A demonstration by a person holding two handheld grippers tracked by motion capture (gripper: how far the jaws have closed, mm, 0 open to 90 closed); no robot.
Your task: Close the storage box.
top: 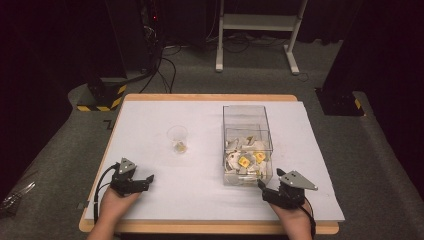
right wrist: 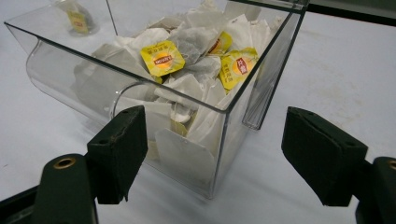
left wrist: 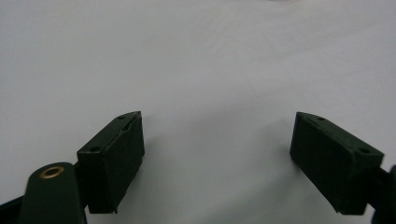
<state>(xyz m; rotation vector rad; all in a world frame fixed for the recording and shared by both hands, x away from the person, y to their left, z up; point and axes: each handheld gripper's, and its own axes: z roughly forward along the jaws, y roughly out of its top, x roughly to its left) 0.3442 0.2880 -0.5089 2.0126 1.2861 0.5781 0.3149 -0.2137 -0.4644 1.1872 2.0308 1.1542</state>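
A clear plastic box [top: 246, 115] stands right of the table's middle, its near half full of white tea bags [top: 239, 162] with yellow tags [top: 244, 161]. The right gripper view looks at its near corner [right wrist: 219, 140], with the tea bags [right wrist: 187, 46] piled inside. A small clear cup [top: 177, 138] with a tea bag in it stands left of the box, and the cup [right wrist: 74, 16] also sits at that view's top left. My left gripper [top: 145, 181] rests open near the front left edge, empty [left wrist: 217, 140]. My right gripper [top: 261, 188] is open just in front of the box [right wrist: 212, 149].
The white table top [top: 200, 195] lies on a wooden board [top: 210, 97]. Behind the table are a white stand's legs [top: 255, 45], cables on the floor and a black post with a striped base [top: 100, 97].
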